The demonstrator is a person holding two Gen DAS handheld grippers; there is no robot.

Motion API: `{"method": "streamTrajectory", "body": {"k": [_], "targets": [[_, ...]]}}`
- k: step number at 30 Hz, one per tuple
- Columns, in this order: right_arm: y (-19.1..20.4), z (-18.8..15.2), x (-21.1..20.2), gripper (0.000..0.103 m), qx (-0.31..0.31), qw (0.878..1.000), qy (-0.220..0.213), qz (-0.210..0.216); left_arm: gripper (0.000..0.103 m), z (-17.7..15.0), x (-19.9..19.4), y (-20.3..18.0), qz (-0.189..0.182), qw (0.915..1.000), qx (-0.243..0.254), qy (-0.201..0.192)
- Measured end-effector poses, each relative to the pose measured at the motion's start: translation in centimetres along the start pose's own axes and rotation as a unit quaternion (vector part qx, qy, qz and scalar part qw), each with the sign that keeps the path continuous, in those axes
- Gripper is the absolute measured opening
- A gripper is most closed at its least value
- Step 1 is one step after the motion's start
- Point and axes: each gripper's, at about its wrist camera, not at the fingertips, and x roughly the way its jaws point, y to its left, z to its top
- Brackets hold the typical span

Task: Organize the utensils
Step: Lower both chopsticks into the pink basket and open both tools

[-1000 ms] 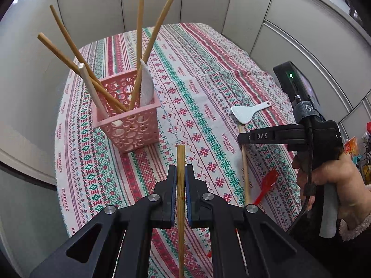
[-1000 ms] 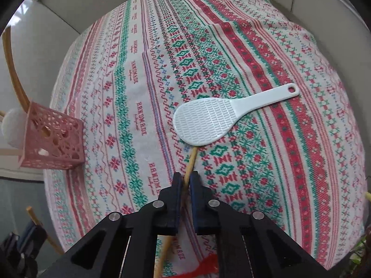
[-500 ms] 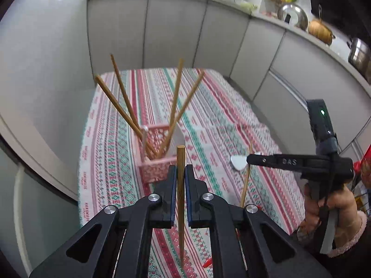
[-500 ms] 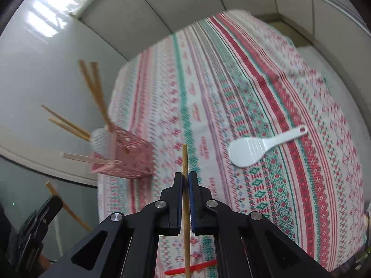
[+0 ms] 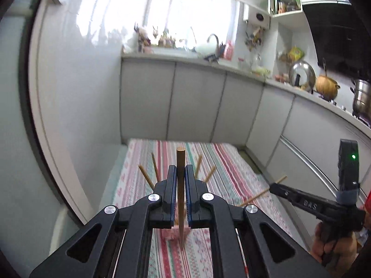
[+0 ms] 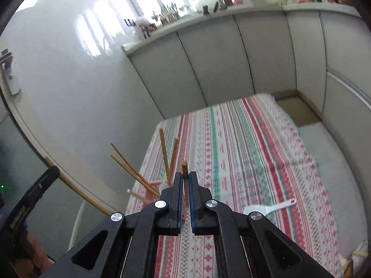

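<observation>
My left gripper [image 5: 180, 170] is shut on a wooden chopstick [image 5: 180, 197] held upright, high above the table. The pink utensil basket [image 5: 172, 231] is mostly hidden behind its fingers; several chopsticks [image 5: 146, 178] fan out of it. My right gripper [image 6: 184, 177] is shut on another wooden chopstick [image 6: 185, 178], also lifted. From the right wrist view the basket [image 6: 155, 183] with its chopsticks [image 6: 164, 155] sits left of the fingers. The right gripper also shows in the left wrist view [image 5: 276, 188], the left gripper in the right wrist view [image 6: 52, 173].
A white rice paddle [image 6: 269, 208] lies on the striped tablecloth [image 6: 243, 150] at the right. Grey cabinets [image 5: 197, 102] surround the table. A counter with a sink, pots and a pumpkin [image 5: 327, 88] runs along the back.
Both grippers have risen and tilted up with their chopsticks, so the table has dropped low in both views. The basket is now hidden behind the left fingers.
</observation>
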Motion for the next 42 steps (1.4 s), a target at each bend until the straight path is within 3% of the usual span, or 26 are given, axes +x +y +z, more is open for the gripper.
{"method": "streamTrajectory", "body": {"k": [4,13,19,30,38,40,42], "targets": [[0.7,0.8,-0.6,0.005,-0.007,1.000,-0.014,0.006,0.007,1.2,-0.6,0.1,0.009,0.9992,-0.016,-0.035],[0.1,1.1,0.1,0.005,0.007,1.000,-0.008,0.015,0.007,1.4,2.7,0.1,0.037,0.9972,-0.023,-0.061],[-0.3,1.1,-0.1,0.005,0.014,1.000,-0.009,0.015,0.007,0.0,6.4,-0.3,0.050,0.9981,-0.003,-0.035],[-0.7,0.9,-0.3,0.005,0.016,1.000,-0.006,0.013,0.007,-2.8,11.6,-0.6,0.036,0.9991,0.000,0.022],[-0.6,1.1,-0.9,0.005,0.011,1.000,-0.017,0.013,0.009,-3.7,12.5,-1.0,0.015,0.9970,-0.001,0.077],[-0.4,1.3,-1.2,0.005,0.008,1.000,-0.023,0.013,0.015,-3.6,11.7,-0.9,0.014,0.9969,-0.003,0.077],[0.0,1.5,-1.6,0.005,0.004,0.999,-0.031,0.016,0.046,-3.4,10.6,-0.6,0.013,0.9971,-0.011,0.075]]}}
